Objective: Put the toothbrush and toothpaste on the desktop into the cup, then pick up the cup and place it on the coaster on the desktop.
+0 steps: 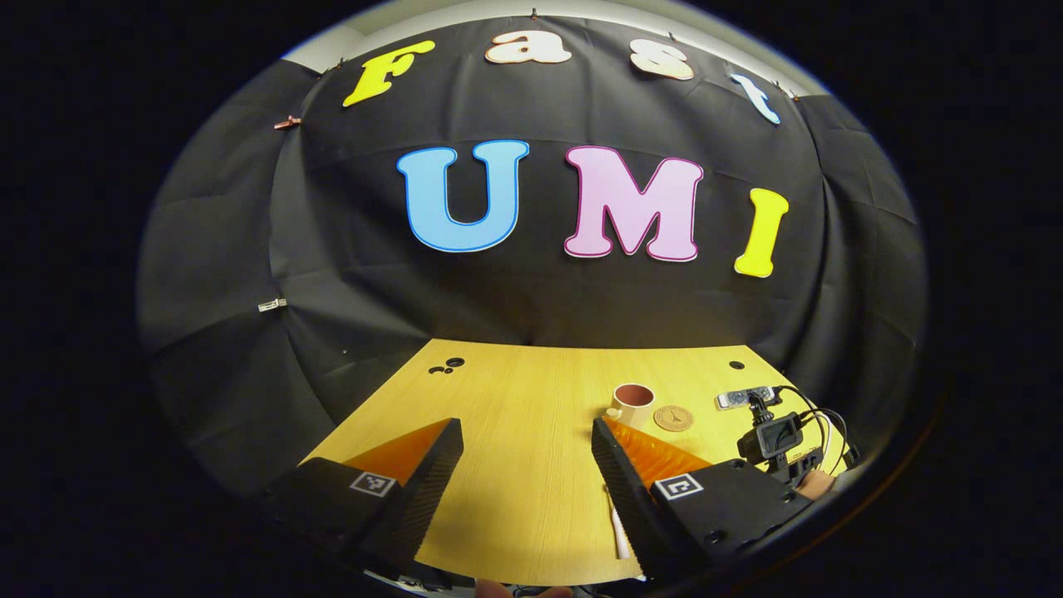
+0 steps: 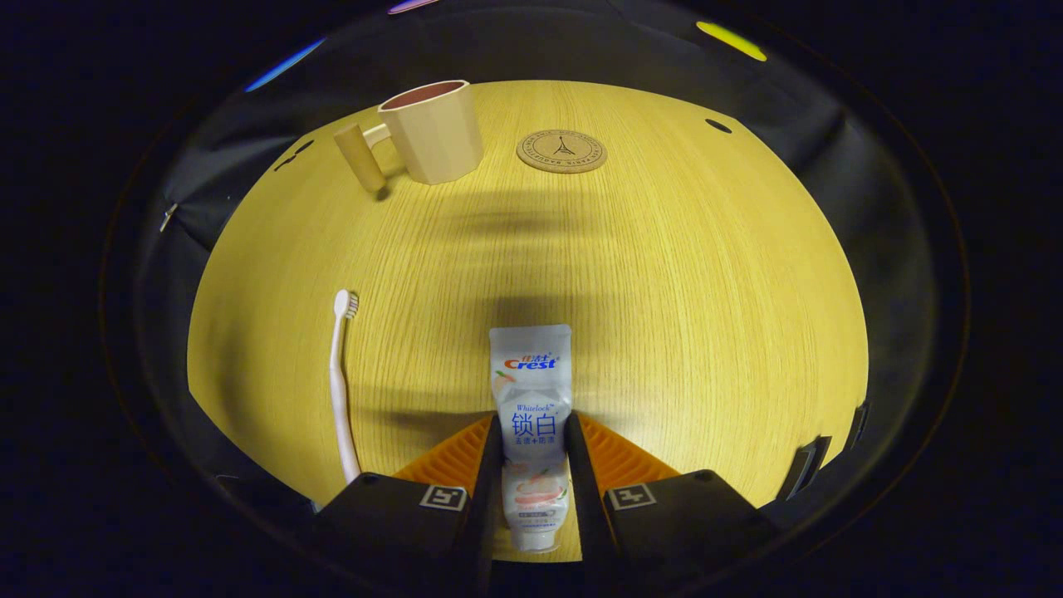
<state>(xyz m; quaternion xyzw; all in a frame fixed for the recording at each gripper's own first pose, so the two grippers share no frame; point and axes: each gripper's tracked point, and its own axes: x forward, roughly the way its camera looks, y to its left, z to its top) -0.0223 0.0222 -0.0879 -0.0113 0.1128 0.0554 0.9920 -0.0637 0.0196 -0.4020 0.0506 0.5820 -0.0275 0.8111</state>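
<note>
right gripper [image 2: 531, 465] clamps toothpaste [image 2: 531, 415] | left gripper [image 1: 523, 482] released | risk: soft tube possibly sags, catches cup [image 2: 432, 129] rim, tips it

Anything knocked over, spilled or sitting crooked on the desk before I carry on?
Nothing stands out. The cup is upright, the coaster lies flat beside it, the toothbrush lies on the desk, and the right gripper is closed on the toothpaste.
</note>
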